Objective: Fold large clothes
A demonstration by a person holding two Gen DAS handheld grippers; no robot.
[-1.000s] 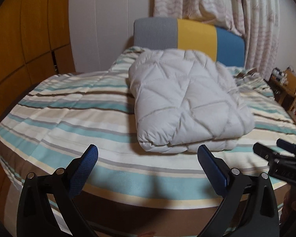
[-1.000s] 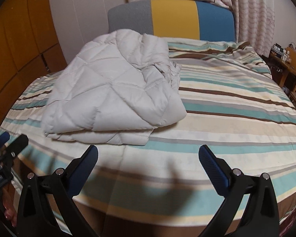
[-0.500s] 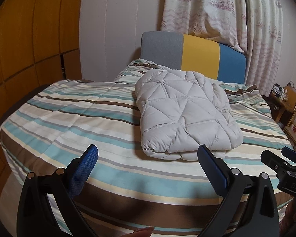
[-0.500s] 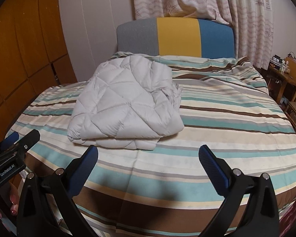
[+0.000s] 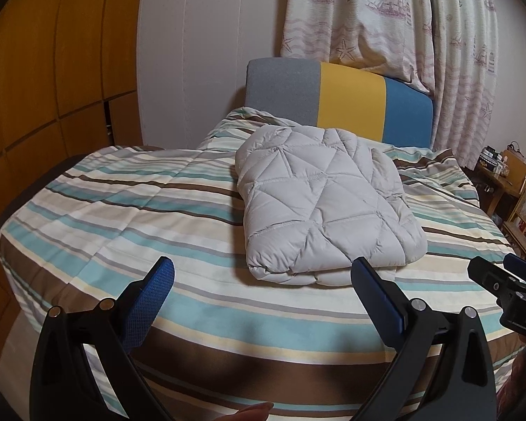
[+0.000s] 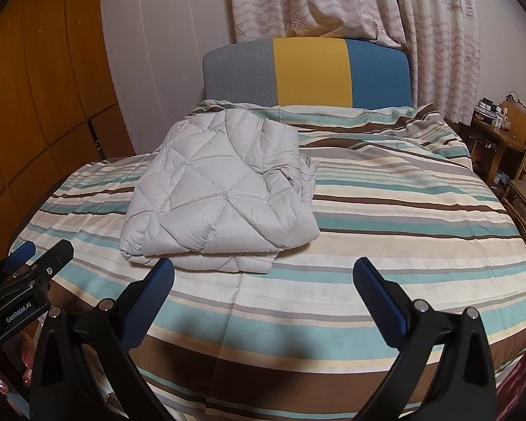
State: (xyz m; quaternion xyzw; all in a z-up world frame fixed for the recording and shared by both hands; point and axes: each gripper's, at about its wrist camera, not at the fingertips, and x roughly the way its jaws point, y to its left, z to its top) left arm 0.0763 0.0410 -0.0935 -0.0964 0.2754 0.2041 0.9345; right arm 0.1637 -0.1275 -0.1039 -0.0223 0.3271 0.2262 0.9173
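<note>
A light grey quilted jacket (image 5: 328, 203) lies folded into a thick bundle on the striped bed (image 5: 122, 210). It also shows in the right wrist view (image 6: 221, 207), left of the bed's (image 6: 403, 217) middle. My left gripper (image 5: 263, 291) is open and empty, held off the bed's near edge, short of the jacket. My right gripper (image 6: 263, 287) is open and empty too, near the front edge, its left finger (image 6: 154, 291) in line with the bundle's near edge. Each gripper shows at the side of the other's view.
A grey, yellow and blue headboard (image 6: 308, 73) stands at the far end under patterned curtains (image 6: 350, 0). Wooden wardrobe panels (image 5: 52, 70) line the left. A wooden desk and chair (image 6: 519, 161) with small items stand at the right.
Both grippers have pulled back and risen away from the folded jacket, which looks smaller and farther now. The jacket has not moved.
</note>
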